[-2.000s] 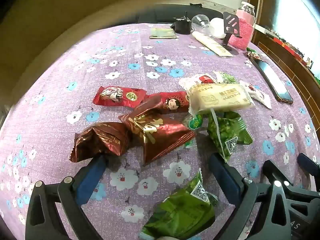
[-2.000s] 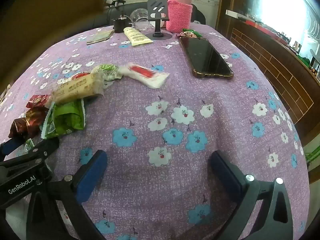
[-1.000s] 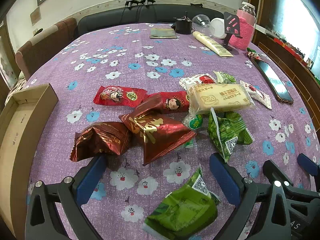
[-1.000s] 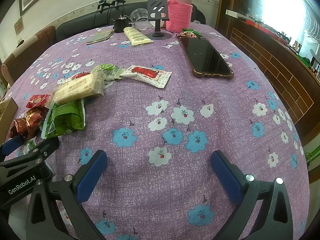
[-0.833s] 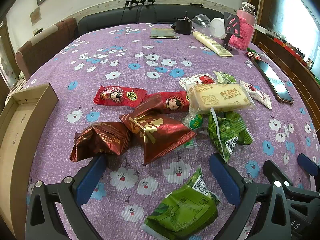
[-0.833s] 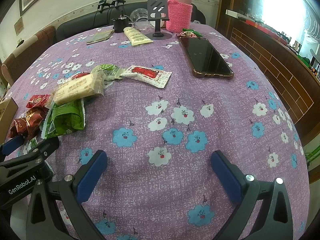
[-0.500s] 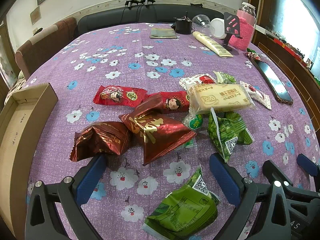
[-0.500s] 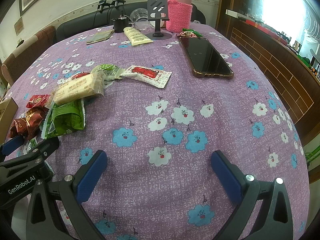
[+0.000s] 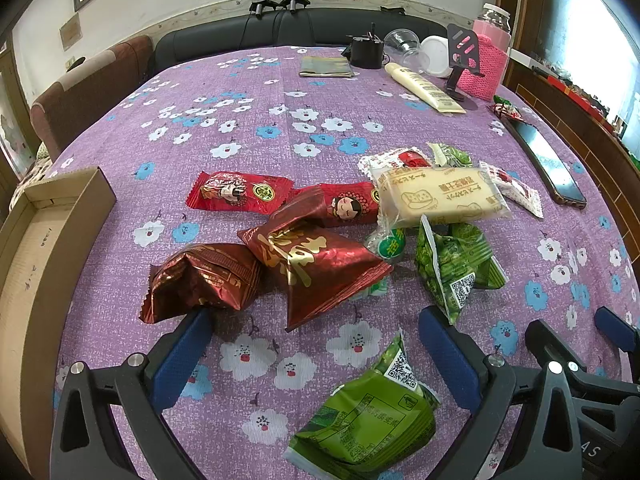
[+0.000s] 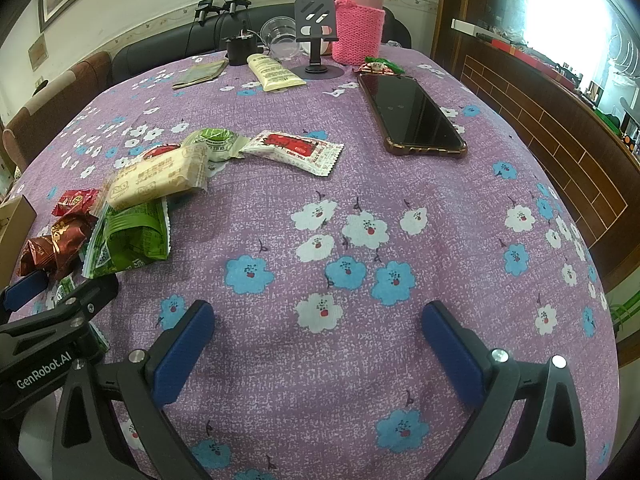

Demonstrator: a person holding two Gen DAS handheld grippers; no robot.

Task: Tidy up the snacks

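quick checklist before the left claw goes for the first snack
1. Left claw open and holding nothing: ok.
2. Right claw open, over bare purple floral tablecloth, out of the way: ok.
3. Green foil snack packet lies alone between the left claw's fingers, nothing on top: ok.
4. Brown cardboard box open at the left table edge: ok.
5. Room left in the box: cannot tell, only part shows.
6. Black smartphone apart from the snack pile: ok.

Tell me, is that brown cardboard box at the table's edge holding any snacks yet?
Empty as far as it shows: the brown cardboard box has only bare cardboard inside, though its near end runs out of view. The snacks lie on the purple flowered tablecloth.
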